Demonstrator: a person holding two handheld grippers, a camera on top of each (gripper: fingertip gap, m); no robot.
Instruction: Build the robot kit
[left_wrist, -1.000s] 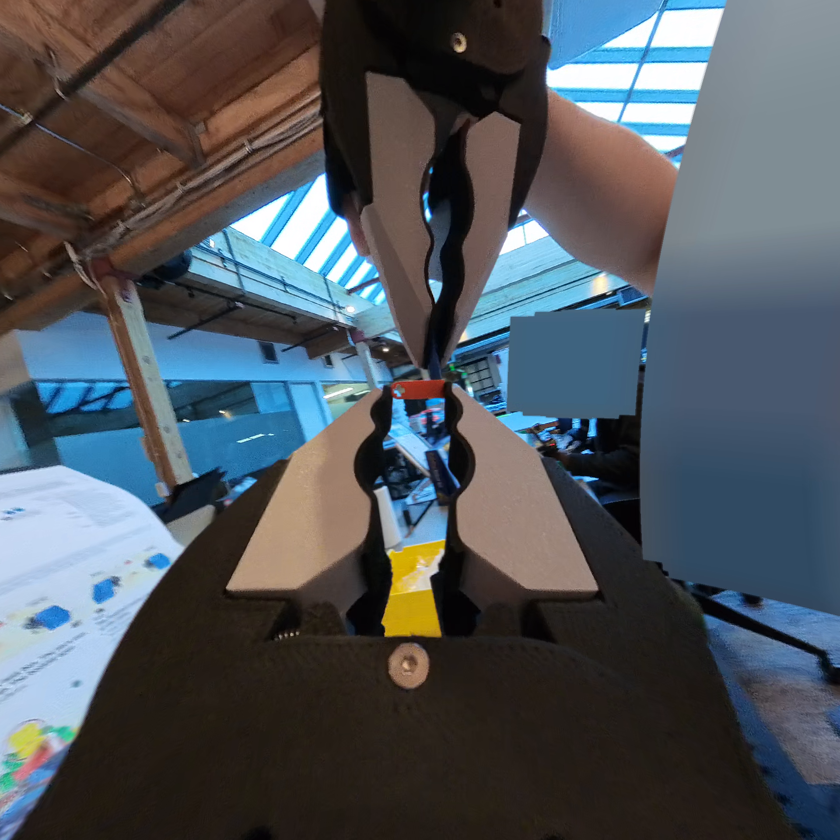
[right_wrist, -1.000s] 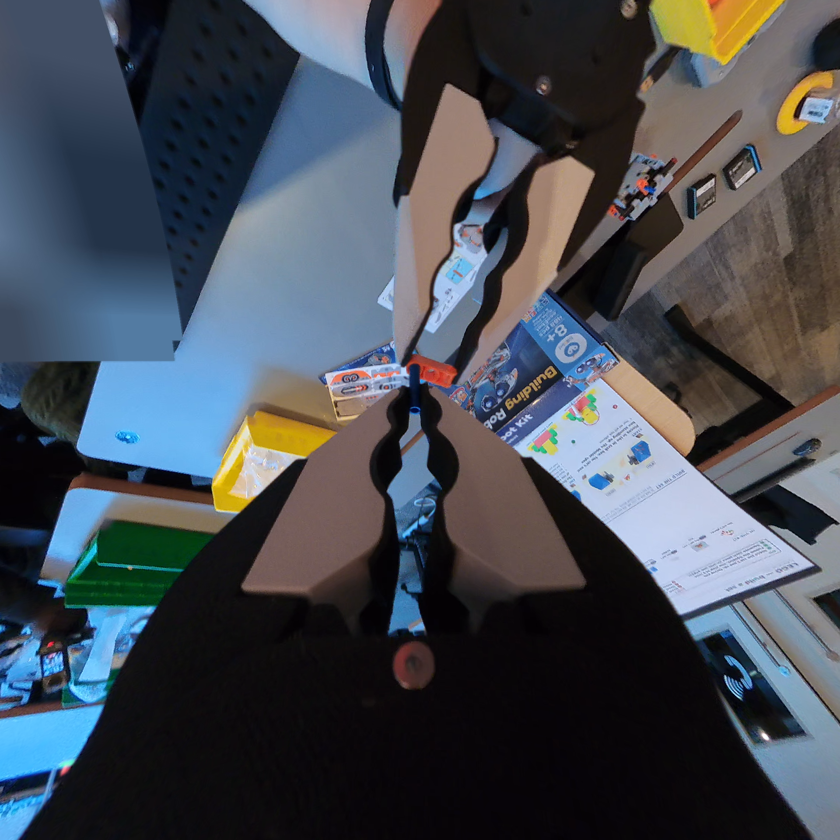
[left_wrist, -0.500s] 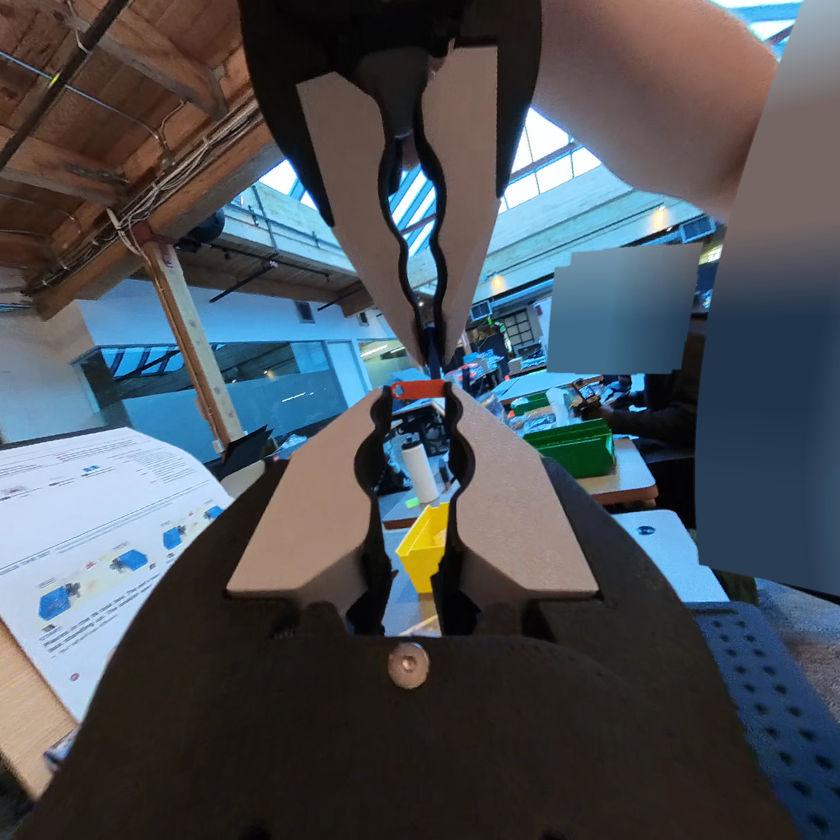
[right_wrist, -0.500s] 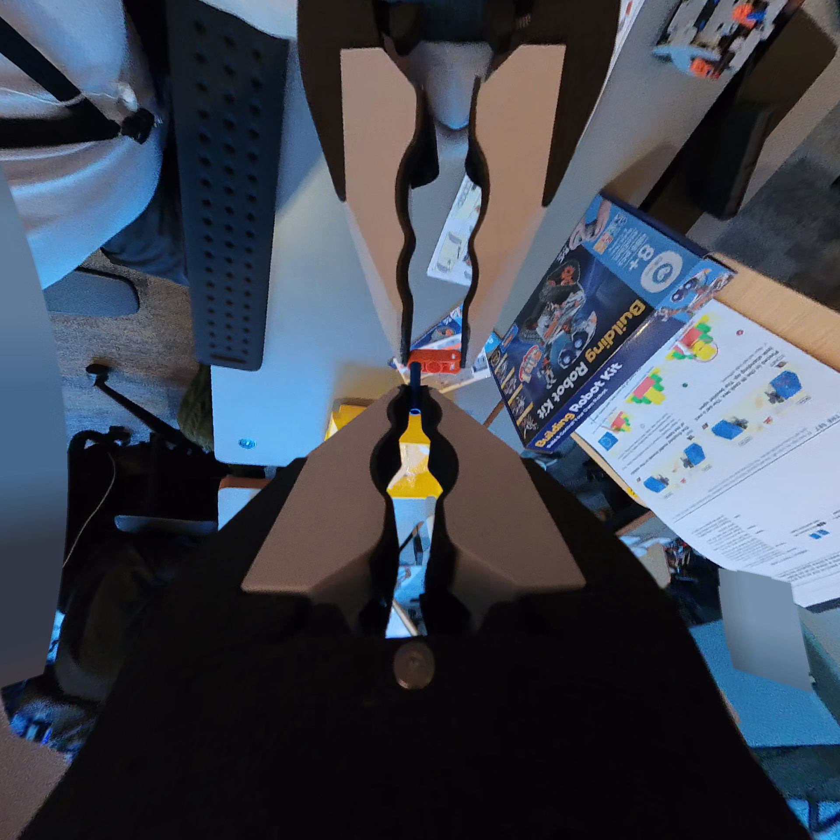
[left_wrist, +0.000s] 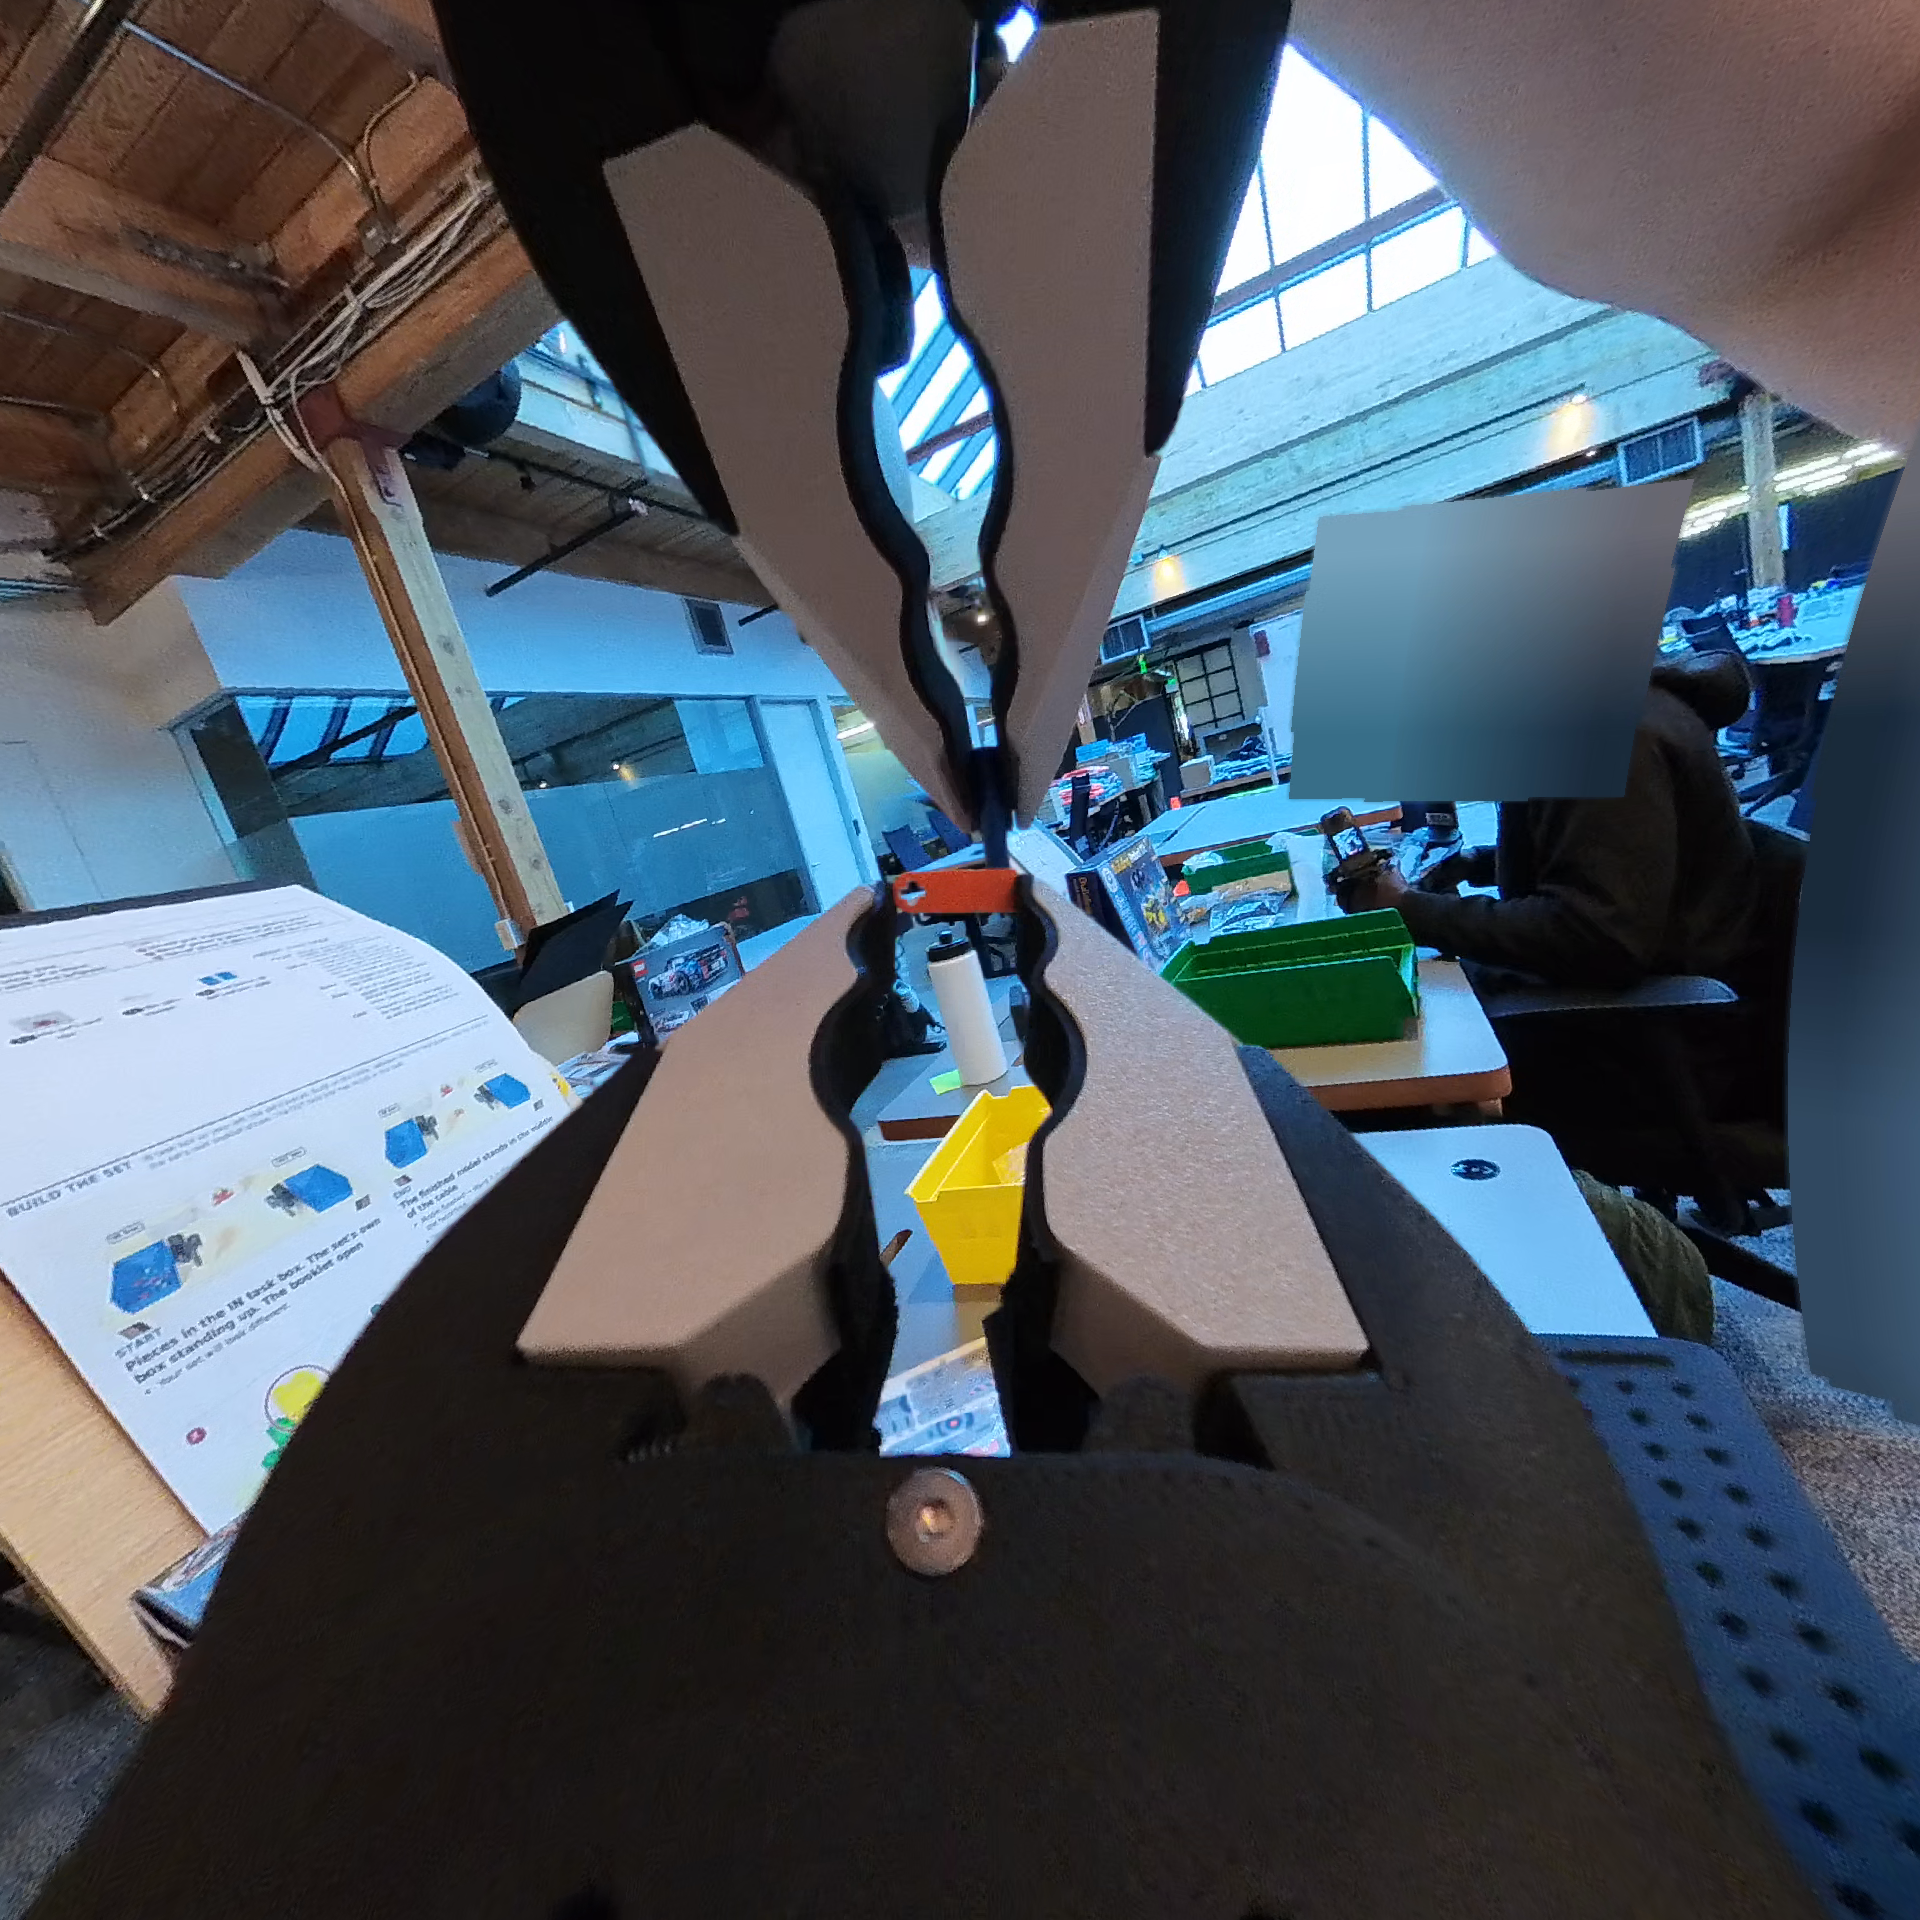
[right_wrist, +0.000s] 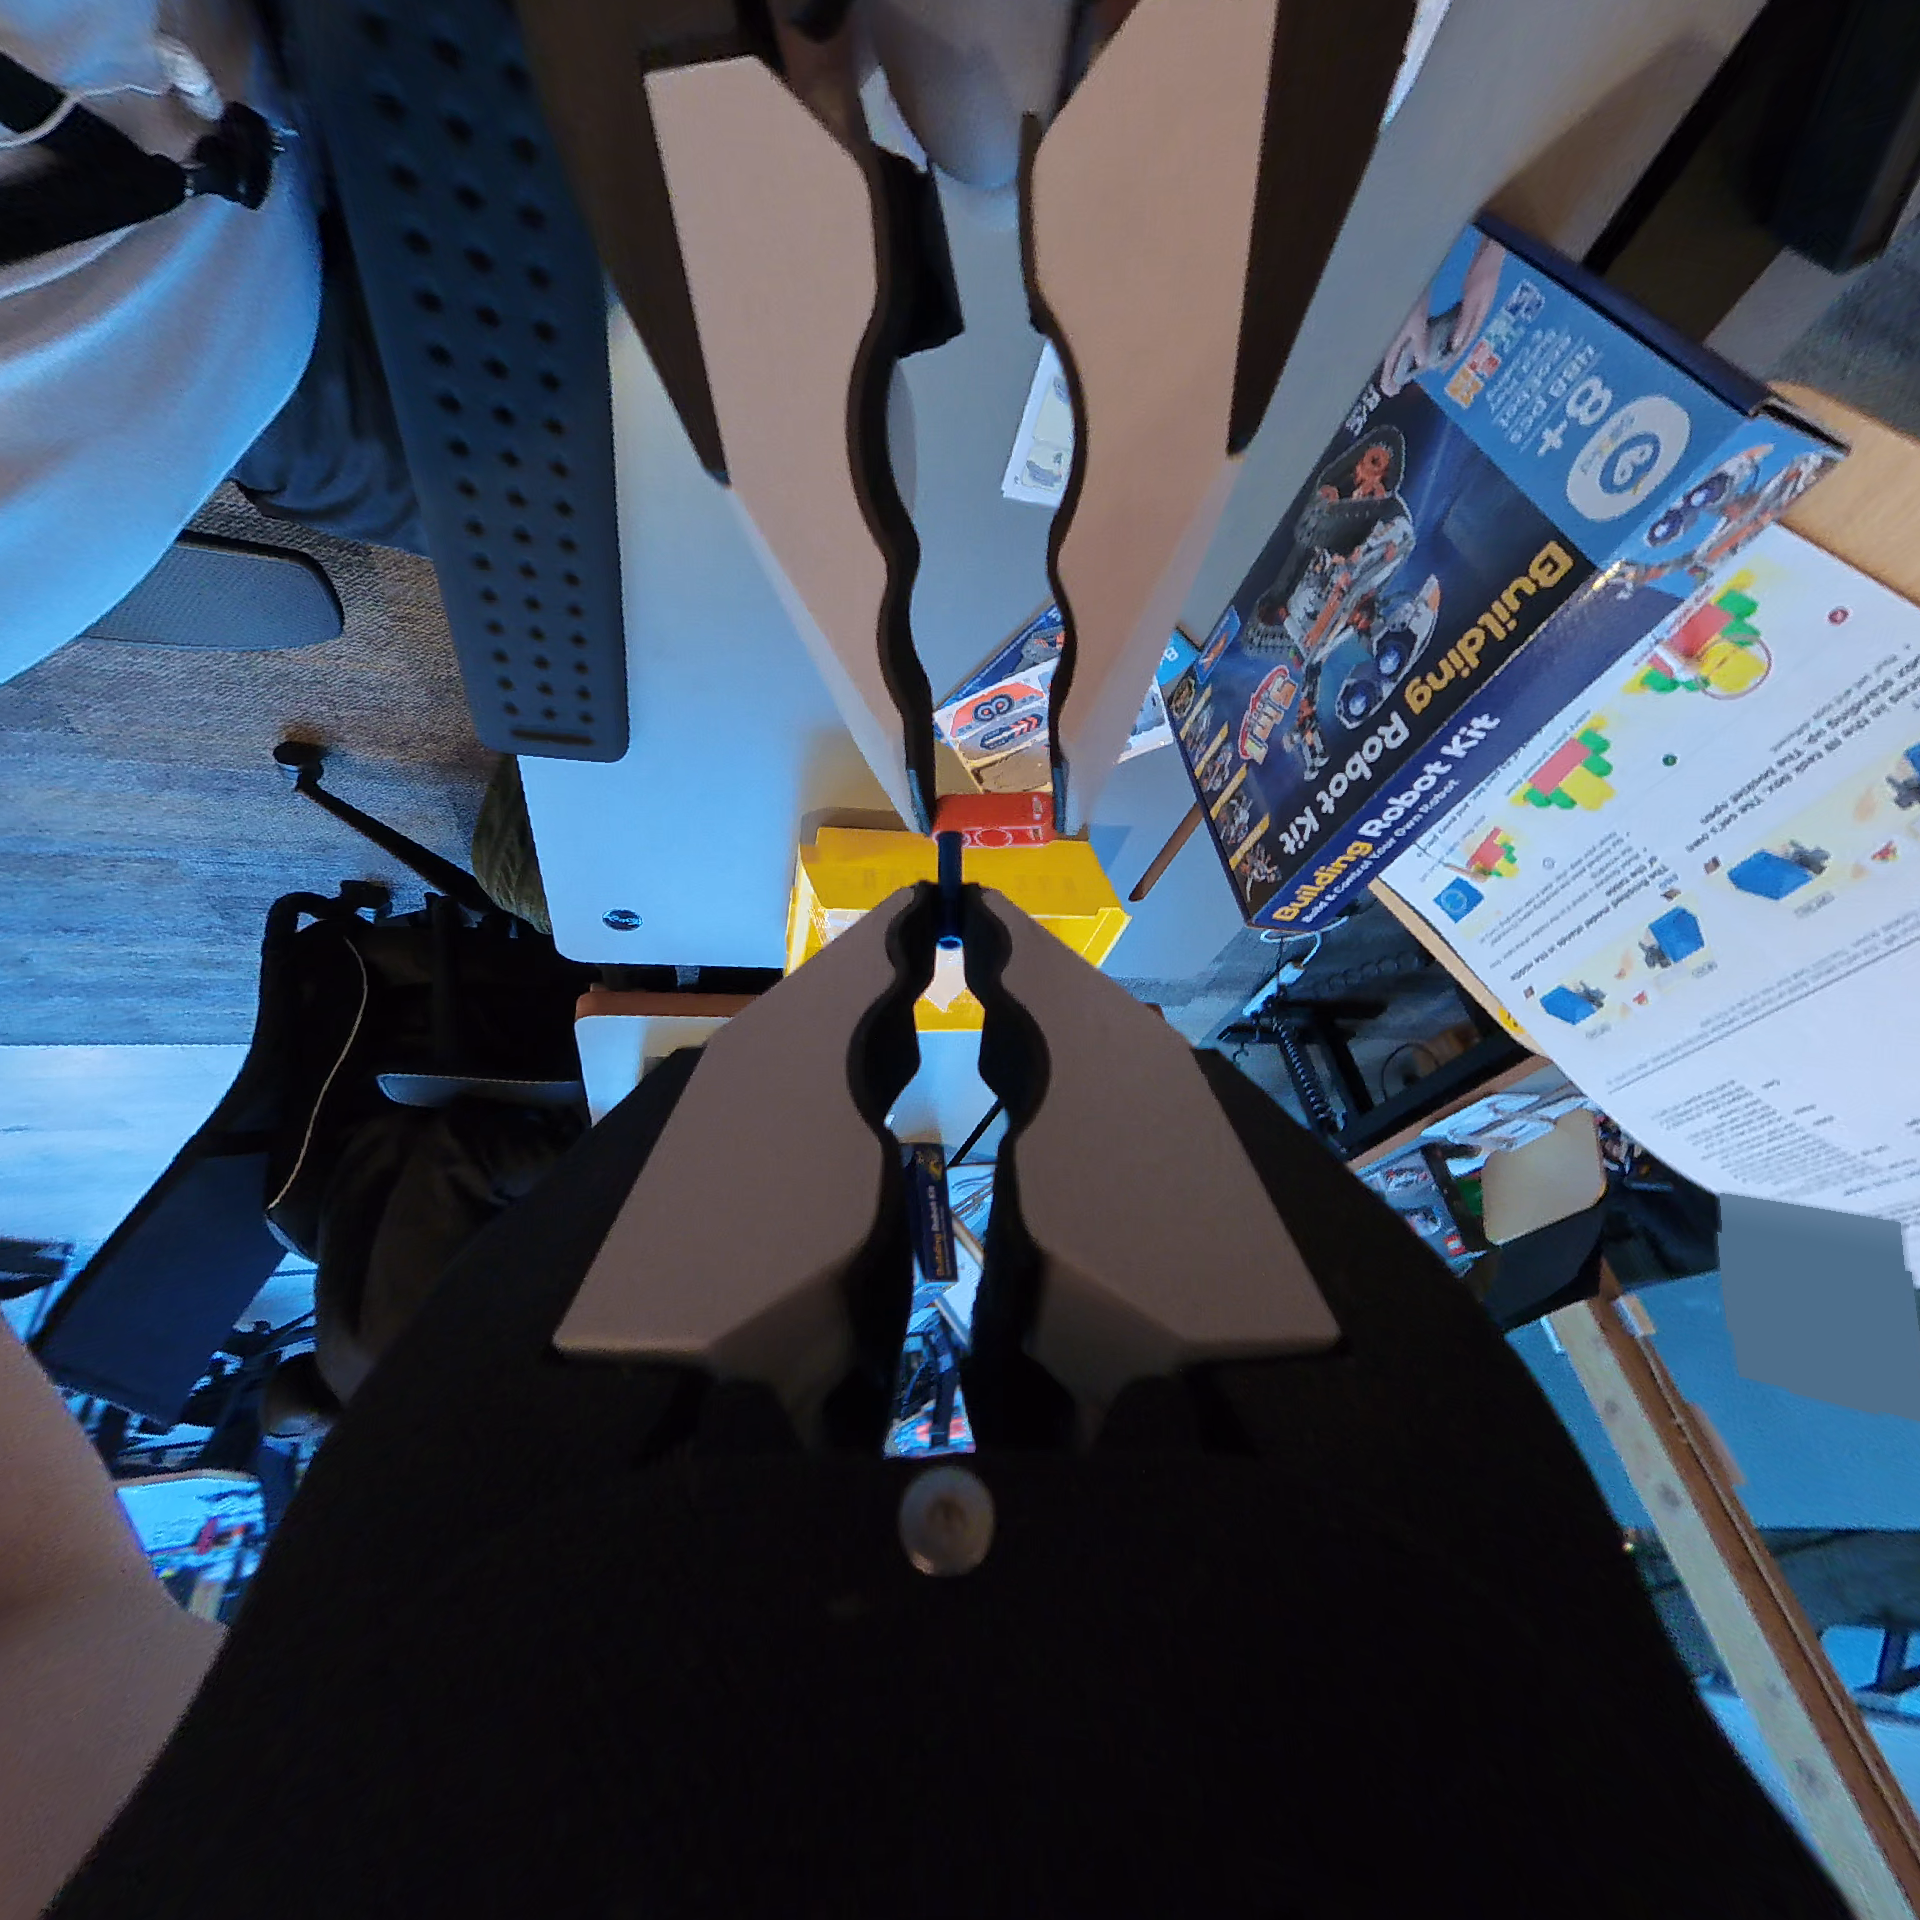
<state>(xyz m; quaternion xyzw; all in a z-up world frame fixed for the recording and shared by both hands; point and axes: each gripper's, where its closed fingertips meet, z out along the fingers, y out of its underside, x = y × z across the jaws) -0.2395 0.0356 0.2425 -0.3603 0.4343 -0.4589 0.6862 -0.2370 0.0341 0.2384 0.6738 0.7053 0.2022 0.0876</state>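
Observation:
My left gripper is shut on a small orange-red beam piece, held crosswise between its tips. My right gripper is shut on a thin dark blue axle that sticks forward from its tips. The two grippers face each other tip to tip in the air. The axle's far end meets the left end of the red piece. In the left wrist view the right gripper comes down from above with the blue axle touching the red piece. In the right wrist view the left gripper comes from above.
A yellow bin stands on the white table below the grippers. A printed instruction sheet leans at the left beside a blue kit box. A green bin, a white bottle and a seated person are farther back. Less than 4 cm separates the two grippers' tips.
Both grippers have turned together while staying tip to tip. The right gripper has swung from slanted to straight in line with the left. Both holds are unchanged.

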